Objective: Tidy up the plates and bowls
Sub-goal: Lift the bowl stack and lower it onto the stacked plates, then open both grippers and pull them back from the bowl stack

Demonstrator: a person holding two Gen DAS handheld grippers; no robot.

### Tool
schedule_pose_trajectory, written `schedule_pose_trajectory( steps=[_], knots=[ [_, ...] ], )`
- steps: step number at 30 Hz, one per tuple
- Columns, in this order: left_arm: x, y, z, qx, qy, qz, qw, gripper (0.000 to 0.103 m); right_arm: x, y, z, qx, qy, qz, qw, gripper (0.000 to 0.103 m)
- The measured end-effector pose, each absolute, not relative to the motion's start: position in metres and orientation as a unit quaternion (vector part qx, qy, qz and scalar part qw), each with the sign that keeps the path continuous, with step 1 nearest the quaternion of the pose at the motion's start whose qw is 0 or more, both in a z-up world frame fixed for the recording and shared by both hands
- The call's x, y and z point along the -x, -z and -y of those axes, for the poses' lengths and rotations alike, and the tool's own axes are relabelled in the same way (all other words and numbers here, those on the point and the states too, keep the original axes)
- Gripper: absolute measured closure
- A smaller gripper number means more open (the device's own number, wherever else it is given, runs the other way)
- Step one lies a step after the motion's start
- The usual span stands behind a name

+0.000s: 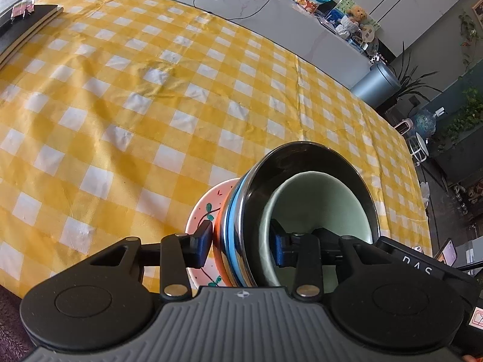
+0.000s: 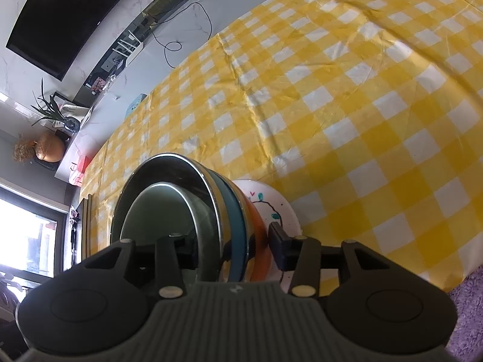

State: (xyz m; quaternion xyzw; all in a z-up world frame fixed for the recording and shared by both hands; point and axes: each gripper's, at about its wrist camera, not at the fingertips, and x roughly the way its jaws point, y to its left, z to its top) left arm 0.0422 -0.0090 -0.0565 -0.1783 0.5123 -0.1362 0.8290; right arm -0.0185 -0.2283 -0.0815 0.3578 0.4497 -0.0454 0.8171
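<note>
A nested stack sits on a pink plate with painted leaves (image 1: 201, 214) near the table's front edge. In it are an orange bowl, a blue bowl, a steel bowl (image 1: 305, 163) and a pale green bowl (image 1: 320, 202) innermost. My left gripper (image 1: 240, 246) is shut on the stack's near rim, one finger outside, one inside the green bowl. My right gripper (image 2: 232, 249) is shut on the stack's opposite rim (image 2: 229, 226), with one finger inside the bowls and one outside by the plate (image 2: 277, 205).
A yellow-and-white checked cloth (image 1: 151, 96) covers the table. Dark notebooks (image 1: 27, 27) lie at its far left corner. Beyond the far edge are a grey bin (image 1: 377, 83), plants and shelves with clutter. A purple rug (image 2: 465, 307) lies below the front edge.
</note>
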Motion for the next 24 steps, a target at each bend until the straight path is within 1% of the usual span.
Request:
schedule_pose_trajectory(
  steps=[1,3,7,11,17,24],
  knots=[
    [-0.041,0.055,0.008,0.178,0.137,-0.507,0.832,0.059,0.019,0.081,0.228,-0.357,0.045,-0.448,0.818,0.056],
    [-0.039,0.050,0.007,0.175,0.140,-0.497,0.838,0.054,0.019,0.078,0.228,-0.355,0.043,-0.442,0.823,0.049],
    [-0.034,0.039,0.006,0.165,0.147,-0.481,0.848,0.051,0.022,0.067,0.223,-0.331,0.047,-0.431,0.838,0.046],
    [-0.024,0.022,0.003,0.152,0.157,-0.457,0.862,0.049,0.028,0.052,0.218,-0.304,0.047,-0.413,0.857,0.044],
    [-0.001,0.003,-0.009,0.108,0.163,-0.408,0.892,0.049,0.048,0.029,0.204,-0.245,0.026,-0.372,0.895,0.044],
    [0.035,-0.003,-0.019,0.044,0.171,-0.356,0.918,0.049,0.080,0.017,0.180,-0.156,-0.001,-0.334,0.930,0.044]
  ],
)
